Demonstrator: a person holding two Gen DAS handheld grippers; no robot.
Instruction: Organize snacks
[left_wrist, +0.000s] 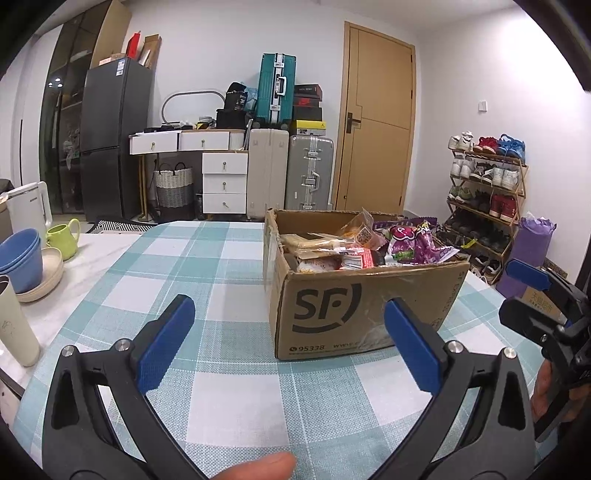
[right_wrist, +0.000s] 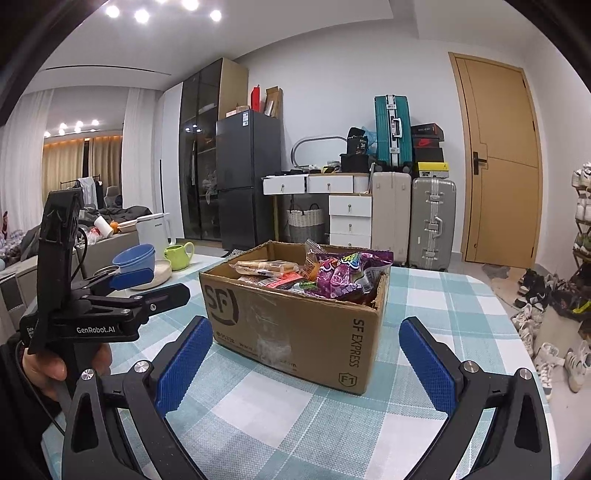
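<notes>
Both grippers, left gripper (left_wrist: 290, 347) & right gripper (right_wrist: 306, 362), jaws spread, empty; snack packets (right_wrist: 343, 275) in box (right_wrist: 295, 325) prob light, crinkly, slippery, so pinch a sealed edge.

Bright, even indoor light fills both views, cast by ceiling spotlights (right_wrist: 162, 13) that flare white at the top of the right wrist view. Shadows on the checked tablecloth (left_wrist: 236, 369) are soft. Fisheye distortion bends the door (right_wrist: 498, 158) and walls, and black vignetting rings the corners. Focus stays sharp throughout.
</notes>
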